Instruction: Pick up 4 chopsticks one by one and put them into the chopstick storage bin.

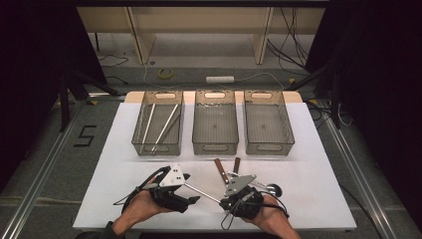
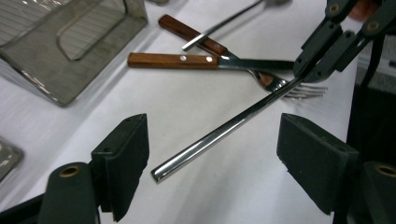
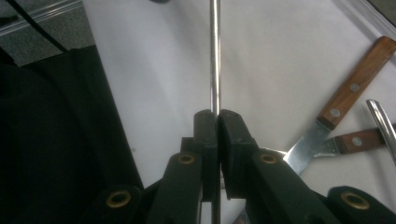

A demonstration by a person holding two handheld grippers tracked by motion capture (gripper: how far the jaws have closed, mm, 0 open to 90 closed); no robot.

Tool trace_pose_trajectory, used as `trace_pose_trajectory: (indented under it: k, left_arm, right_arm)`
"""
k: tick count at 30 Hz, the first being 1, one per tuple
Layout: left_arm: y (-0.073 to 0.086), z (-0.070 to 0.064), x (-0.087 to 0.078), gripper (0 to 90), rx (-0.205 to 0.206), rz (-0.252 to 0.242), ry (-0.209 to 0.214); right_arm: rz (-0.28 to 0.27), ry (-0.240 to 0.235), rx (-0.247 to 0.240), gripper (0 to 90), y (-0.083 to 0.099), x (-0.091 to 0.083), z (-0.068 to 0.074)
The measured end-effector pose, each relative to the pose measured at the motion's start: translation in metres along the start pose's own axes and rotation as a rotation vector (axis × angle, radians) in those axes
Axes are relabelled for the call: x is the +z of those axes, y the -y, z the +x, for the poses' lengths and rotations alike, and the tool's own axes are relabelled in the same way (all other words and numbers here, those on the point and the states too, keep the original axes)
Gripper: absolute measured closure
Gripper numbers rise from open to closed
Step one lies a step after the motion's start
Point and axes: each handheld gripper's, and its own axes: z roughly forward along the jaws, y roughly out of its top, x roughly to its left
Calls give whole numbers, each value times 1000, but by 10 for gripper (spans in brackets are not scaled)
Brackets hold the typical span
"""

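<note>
Handover time: right gripper [image 3: 218,121] fingers pinch the steel rod [image 2: 224,130] above the worktop [image 1: 308,149], its free end between the left gripper [image 2: 212,158] fingers, spread wide. Close squarely before the right lets go, I'd say.

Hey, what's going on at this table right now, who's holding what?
A person works at a white table with a gripper in each hand. The right gripper is shut on a thin metal rod, whose free end points between the jaws of the open left gripper, which has not closed on it. Wooden-handled cutlery lies on the table beside them. Farther back stand three mesh baskets: the left basket holds a few similar rods, while the middle basket and the right basket look empty.
</note>
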Motion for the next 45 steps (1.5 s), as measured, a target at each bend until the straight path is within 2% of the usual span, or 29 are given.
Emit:
trace_pose_trajectory:
  k: [2, 8, 15, 25, 28, 36, 39, 42, 44, 45]
  left_arm:
    - [1, -2, 2, 258, 6, 18, 2]
    - [1, -6, 6, 305, 62, 76, 36]
    - [2, -11, 9, 418, 114, 134, 68]
    - [2, -13, 8, 608, 158, 183, 99]
    - [2, -15, 9, 649, 202, 199, 112]
    - [3, -20, 9, 728, 281, 234, 131]
    - [4, -22, 9, 770, 311, 240, 150]
    - [3, -24, 9, 817, 330, 234, 174]
    - [2, -24, 8, 827, 320, 219, 159]
    - [1, -23, 6, 828, 330, 209, 151]
  right_arm:
    - [3, -11, -8, 862, -1, 1, 1]
    - [12, -38, -47, 862, -3, 2, 5]
    - [20, -57, -71, 862, -3, 2, 6]
    - [20, -90, -109, 862, -3, 2, 10]
    - [22, -96, -123, 862, -3, 2, 9]
    - [23, -110, -156, 854, -1, 2, 8]
    - [8, -107, -127, 821, 1, 4, 5]
    - [-1, -75, -95, 769, 3, 5, 0]
    - [-19, -58, -65, 688, 3, 3, -5]
    - [-31, -57, -47, 658, 3, 2, -7]
